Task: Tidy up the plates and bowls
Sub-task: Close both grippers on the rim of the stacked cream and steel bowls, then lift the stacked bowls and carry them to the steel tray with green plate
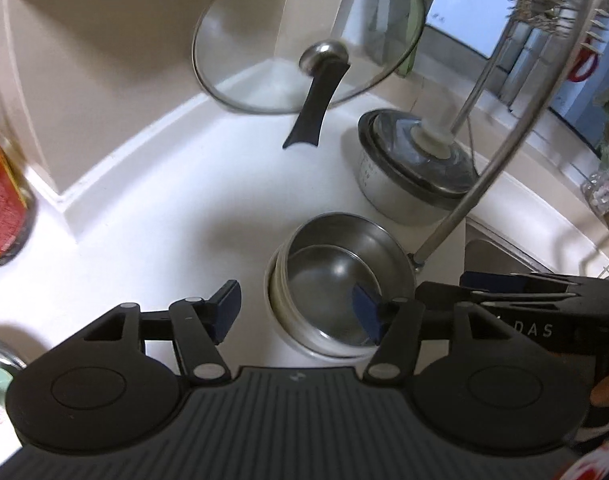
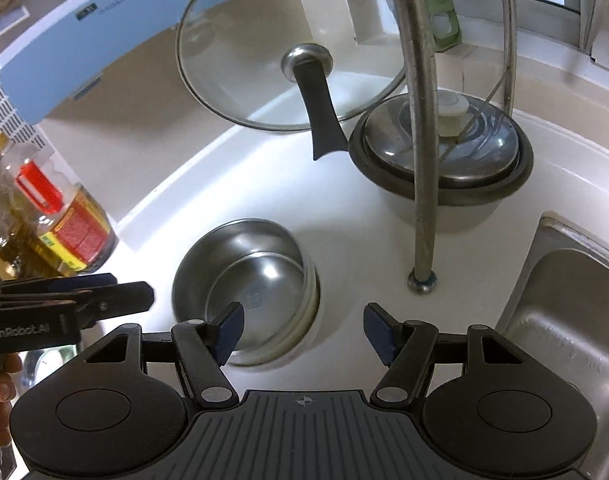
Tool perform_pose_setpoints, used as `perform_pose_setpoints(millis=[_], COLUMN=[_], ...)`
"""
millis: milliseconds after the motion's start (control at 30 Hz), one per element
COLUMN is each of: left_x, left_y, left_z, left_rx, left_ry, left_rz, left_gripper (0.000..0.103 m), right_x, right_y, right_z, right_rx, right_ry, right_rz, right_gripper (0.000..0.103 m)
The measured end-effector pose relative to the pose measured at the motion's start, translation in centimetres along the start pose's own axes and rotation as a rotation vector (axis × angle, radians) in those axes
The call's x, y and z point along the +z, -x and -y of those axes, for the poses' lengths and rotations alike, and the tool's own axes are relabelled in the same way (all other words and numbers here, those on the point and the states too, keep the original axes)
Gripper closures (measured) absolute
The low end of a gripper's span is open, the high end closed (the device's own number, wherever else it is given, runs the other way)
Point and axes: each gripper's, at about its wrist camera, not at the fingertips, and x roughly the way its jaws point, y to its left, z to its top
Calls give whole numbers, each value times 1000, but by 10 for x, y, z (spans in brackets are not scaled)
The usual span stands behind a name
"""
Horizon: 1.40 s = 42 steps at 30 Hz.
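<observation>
1. We find the stack of round stainless-steel bowls (image 1: 336, 292) standing on the white countertop (image 1: 184, 208), lower centre of the left wrist view, with a smaller bowl nested inside the outer one.
2. We note the left gripper (image 1: 300, 310) with jaws parted and gripping nothing; its right pad overlaps the bowls' interior in the picture, and contact cannot be judged.
3. We note the right gripper (image 2: 302, 330) likewise parted and empty, its left pad over the bowls' near rim.
4. We record a lidded steel pot (image 2: 444, 160) upper right, a glass lid with black handle (image 2: 288, 52) leaning behind, a curved steel faucet (image 2: 420, 140), and a steel sink (image 2: 564, 320) at right.
</observation>
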Motion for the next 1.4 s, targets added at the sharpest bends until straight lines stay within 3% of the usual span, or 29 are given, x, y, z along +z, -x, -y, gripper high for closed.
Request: perform_pose_setpoints(millis=[200, 567, 633, 700, 767, 967, 1400], left_x=[12, 12, 13, 13, 13, 12, 14], left_y=[-37, -69, -74, -77, -78, -78, -80], left_z=[-9, -16, -16, -15, -15, -16, -6], left_rx=[-9, -20, -21, -26, -24, -14, 22], left_ry=[32, 45, 45, 46, 45, 37, -26], left_rz=[-89, -198, -217, -229, -228, -223, -229], left_gripper=[53, 57, 63, 72, 73, 77, 77], right_x=[12, 16, 18, 20, 21, 20, 28], right_y=[-29, -62, -64, -67, -71, -78, -85], right_z=[6, 12, 12, 13, 14, 16, 10], right_rx=[11, 5, 5, 7, 11, 6, -12], right_ry=[-42, -78, -80, -83, -94, -92, -56], right_rz=[-61, -160, -172, -181, -200, -215, -265], right_gripper=[37, 37, 38, 45, 57, 75, 76])
